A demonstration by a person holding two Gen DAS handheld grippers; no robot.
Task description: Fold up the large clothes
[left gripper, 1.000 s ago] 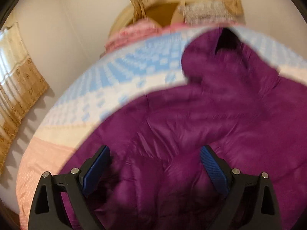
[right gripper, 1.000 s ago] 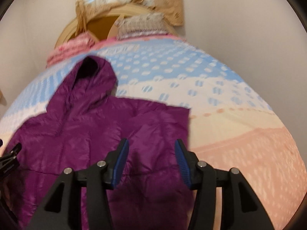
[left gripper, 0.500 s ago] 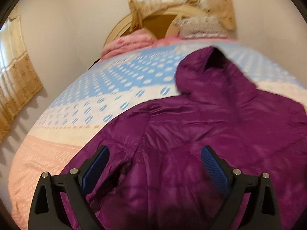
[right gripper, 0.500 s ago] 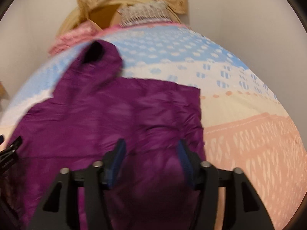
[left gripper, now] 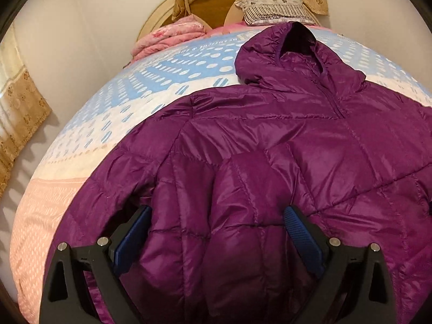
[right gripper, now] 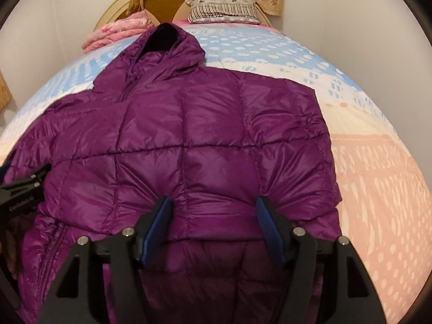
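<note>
Jacket (left gripper: 270,162) first: your purple quilted, hooded jacket lies spread on the bed (left gripper: 81,124), front side up with the zipper line visible. Its long axis runs from you toward the headboard (right gripper: 167,2); the hood (right gripper: 164,46) points away from you at the pillow (right gripper: 224,9) end, and the hem is nearest your grippers. In the left wrist view one sleeve (left gripper: 113,186) trails down along the jacket's left edge toward the near-left of the bed. In the right wrist view the right-hand side ends in a fairly straight edge, with the pink part of the bedspread bare beside it.

Your left gripper (left gripper: 216,221) has its jaws spread wide over the lower left part of the jacket body; a bulge of fabric sits between the blue pads (left gripper: 302,237), but they do not press on it. Your right gripper (right gripper: 213,216) is over the lower right part, its jaws closing with a puffy fold of the jacket between them. Whether those pads bear on the fabric or merely touch it, I cannot tell. A folded pink blanket (left gripper: 170,35) lies at the head of the bed, left of the pillow.
</note>
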